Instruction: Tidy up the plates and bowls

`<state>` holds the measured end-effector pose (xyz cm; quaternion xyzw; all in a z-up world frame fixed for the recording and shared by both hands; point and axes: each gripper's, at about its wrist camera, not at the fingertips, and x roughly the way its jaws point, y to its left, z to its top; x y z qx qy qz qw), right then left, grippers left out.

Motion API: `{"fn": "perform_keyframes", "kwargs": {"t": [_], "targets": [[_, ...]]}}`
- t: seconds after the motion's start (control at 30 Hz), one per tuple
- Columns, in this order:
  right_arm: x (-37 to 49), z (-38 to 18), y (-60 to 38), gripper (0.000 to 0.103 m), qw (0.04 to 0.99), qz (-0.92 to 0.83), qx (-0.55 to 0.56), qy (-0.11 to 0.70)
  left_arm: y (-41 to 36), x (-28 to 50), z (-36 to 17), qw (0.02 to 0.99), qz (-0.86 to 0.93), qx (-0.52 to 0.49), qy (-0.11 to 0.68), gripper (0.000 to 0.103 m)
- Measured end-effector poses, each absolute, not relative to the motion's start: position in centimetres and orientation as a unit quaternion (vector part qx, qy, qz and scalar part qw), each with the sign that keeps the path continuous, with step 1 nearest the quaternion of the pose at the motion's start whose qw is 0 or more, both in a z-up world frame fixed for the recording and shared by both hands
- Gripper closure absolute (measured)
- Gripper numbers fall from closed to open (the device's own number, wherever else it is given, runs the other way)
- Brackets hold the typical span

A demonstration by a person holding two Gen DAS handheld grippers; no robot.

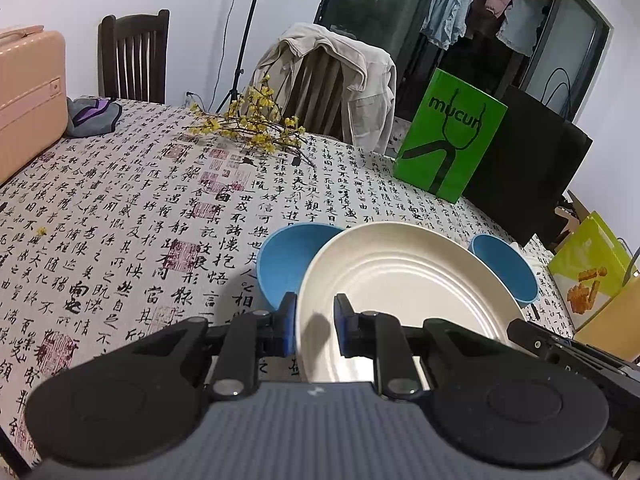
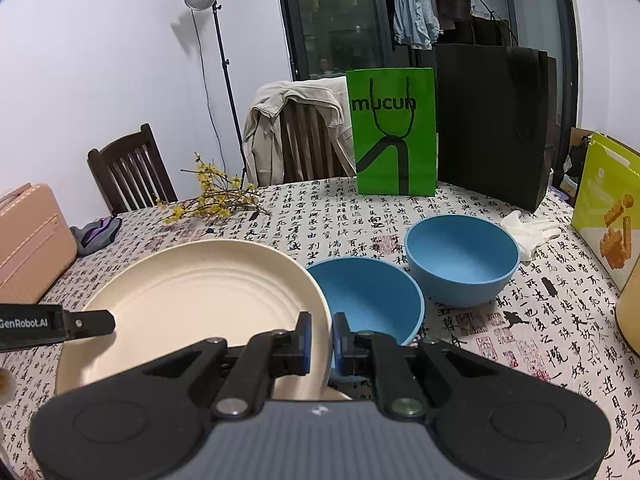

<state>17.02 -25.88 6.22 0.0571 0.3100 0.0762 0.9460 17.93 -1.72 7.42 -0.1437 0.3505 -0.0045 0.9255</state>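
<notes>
A large cream plate [image 1: 400, 280] [image 2: 200, 300] hangs tilted just above the calligraphy-print tablecloth [image 1: 140, 208], held from two sides. My left gripper [image 1: 315, 318] is shut on its left rim; one of its fingers [image 2: 80, 324] shows in the right wrist view. My right gripper [image 2: 322, 334] is shut on the opposite rim. Two blue bowls stand upright on the cloth. The near bowl [image 2: 368, 300] is partly under the plate's edge and the far bowl [image 2: 460, 260] sits beyond it. In the left wrist view one bowl [image 1: 288, 260] and another bowl [image 1: 504, 268] peek out behind the plate.
A green paper bag [image 2: 394, 132] and a black bag [image 2: 492, 120] stand at the table's far side. A yellow-flowered branch [image 1: 256, 124], a pink suitcase [image 1: 28, 96], a white glove [image 2: 528, 228] and a yellow-green box [image 2: 608, 208] lie around the edges. Chairs stand behind.
</notes>
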Motion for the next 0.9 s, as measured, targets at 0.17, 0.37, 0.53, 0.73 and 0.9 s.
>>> {"fn": "perform_keyframes", "kwargs": {"t": [0.17, 0.37, 0.53, 0.73, 0.9], "targets": [[16.2, 6.0, -26.0, 0.092, 0.946, 0.078, 0.059, 0.310, -1.7, 17.1, 7.0, 0.925, -0.005, -0.142, 0.351, 0.084], [15.3, 5.6, -26.2, 0.092, 0.945, 0.077, 0.063, 0.311, -1.7, 15.9, 6.4, 0.925, -0.007, -0.142, 0.353, 0.084], [14.7, 5.2, -26.1, 0.092, 0.944, 0.079, 0.065, 0.313, -1.6, 15.4, 6.0, 0.923, -0.004, -0.145, 0.356, 0.084], [13.9, 4.7, -26.0, 0.092, 0.944, 0.084, 0.070, 0.311, -1.4, 14.9, 5.6, 0.923, -0.003, -0.140, 0.359, 0.084], [13.5, 4.0, -26.3, 0.092, 0.943, 0.084, 0.075, 0.315, -1.4, 14.5, 5.2, 0.923, -0.006, -0.138, 0.360, 0.084]]}}
